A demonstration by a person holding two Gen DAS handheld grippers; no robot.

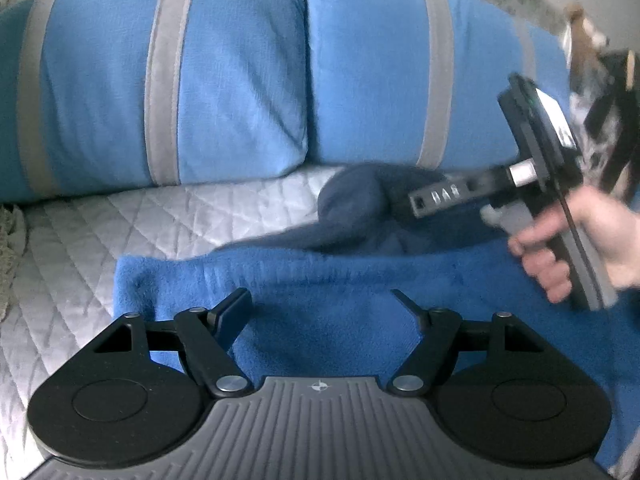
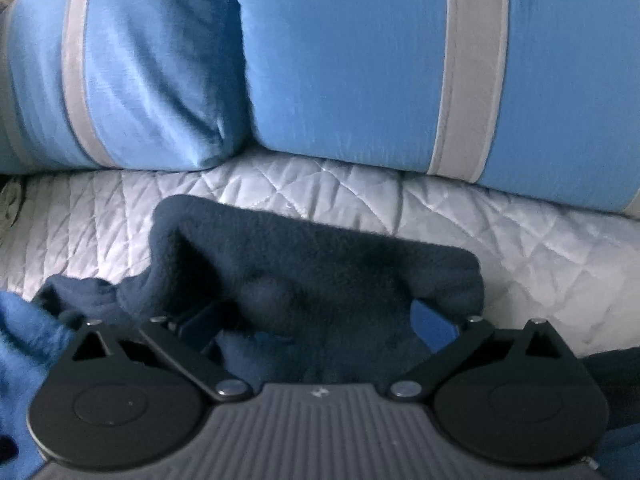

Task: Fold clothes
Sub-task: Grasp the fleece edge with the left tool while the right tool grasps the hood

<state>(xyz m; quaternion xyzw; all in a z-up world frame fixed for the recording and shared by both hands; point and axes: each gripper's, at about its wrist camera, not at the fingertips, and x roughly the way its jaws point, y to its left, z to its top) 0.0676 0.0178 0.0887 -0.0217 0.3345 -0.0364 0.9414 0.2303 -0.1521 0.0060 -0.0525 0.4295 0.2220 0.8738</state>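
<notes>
Now the navy fleece (image 2: 316, 264) bunches right between the right gripper (image 2: 320, 320)'s spread fingers, its long edge running nine to three; whether it is pinched, I cannot tell. The left gripper (image 1: 320, 308) hangs wide open, empty, over the bright blue fleece (image 1: 328, 280) at twelve o'clock.

Only a small round crosshair mark (image 1: 318, 387) on my left tool's grey body shows; I can read no text

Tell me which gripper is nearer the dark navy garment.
Right. The right gripper is right at the dark navy garment, whose fabric lies between its open fingers. The left gripper hangs open over the bright blue fleece, short of the navy piece.
</notes>
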